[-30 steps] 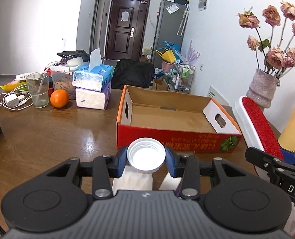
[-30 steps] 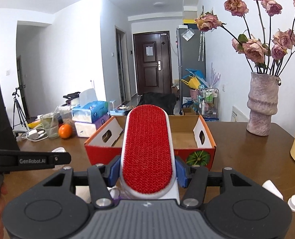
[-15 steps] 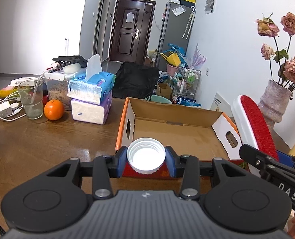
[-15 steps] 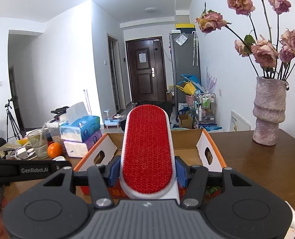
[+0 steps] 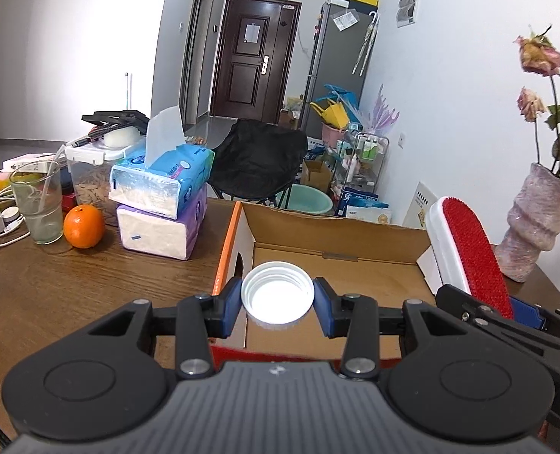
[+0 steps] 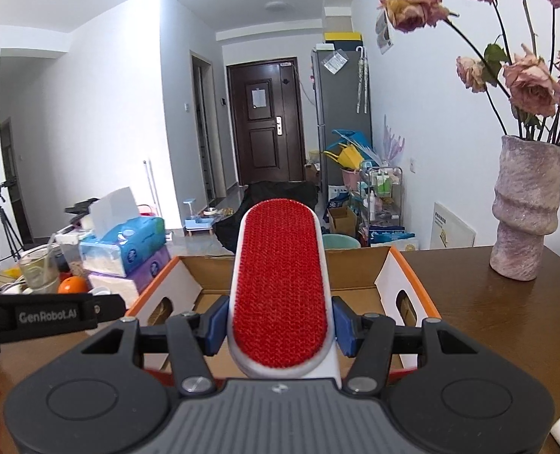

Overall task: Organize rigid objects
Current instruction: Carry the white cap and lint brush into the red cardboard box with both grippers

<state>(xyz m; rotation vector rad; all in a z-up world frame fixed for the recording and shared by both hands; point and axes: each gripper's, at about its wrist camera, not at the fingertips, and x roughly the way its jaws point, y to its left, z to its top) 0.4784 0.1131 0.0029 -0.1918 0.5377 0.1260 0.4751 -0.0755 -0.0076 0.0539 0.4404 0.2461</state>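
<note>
- My left gripper (image 5: 277, 304) pinches a white cap (image 5: 277, 295). Its blue pads press on the cap's two sides, and the open side of the cap faces my camera.
- My right gripper (image 6: 279, 327) pinches a lint brush (image 6: 280, 283) with a red fuzzy face. The pads squeeze its white sides near the back end.
- The cardboard box (image 5: 340, 234) is right in front of both tools. It is open on top, and the floor I can see inside looks bare.
- From the left side, the cap hangs over the near wall of the box, toward the left corner. The brown box floor is just past it and below it.
- From the right side, the brush points straight ahead, away from me. Its long way runs from the near wall toward the far wall, about in the middle of the box.
- The brush tip covers part of the far wall, so I cannot tell how far over the box it reaches.
- The two tools are side by side, close together. In the left view the brush (image 5: 469, 249) is just to the right of the cap.
- I think each thing only needs to go forward a bit and down into the box. The left tool should stay on the left half and the right on the right half, so they do not bump.
</note>
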